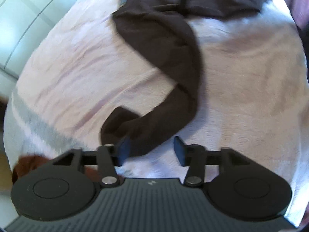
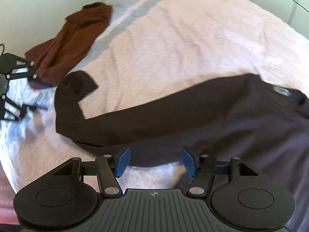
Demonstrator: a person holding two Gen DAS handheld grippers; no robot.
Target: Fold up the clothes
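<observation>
A dark brown long-sleeved top (image 1: 158, 44) lies on the bed; its body is at the far end in the left wrist view. One sleeve winds down towards my left gripper (image 1: 151, 151), which is open. The sleeve's end (image 1: 139, 143) lies between the fingers, close to the left pad, and is not pinched. In the right wrist view the same top (image 2: 212, 116) spreads across the frame, with the sleeve's cuff (image 2: 77, 85) at the left. My right gripper (image 2: 156, 161) stands open just above the top's near edge, holding nothing. The left gripper (image 2: 35, 94) shows blurred at the left edge.
A rust-brown garment (image 2: 73, 44) lies crumpled on the bed's corner, and it shows as the rust-brown garment (image 1: 29, 164) beside my left gripper. The pale pink bedcover (image 2: 173, 38) has a grey stripe (image 1: 38, 125). White cupboard fronts (image 1: 23, 19) stand past the bed's edge.
</observation>
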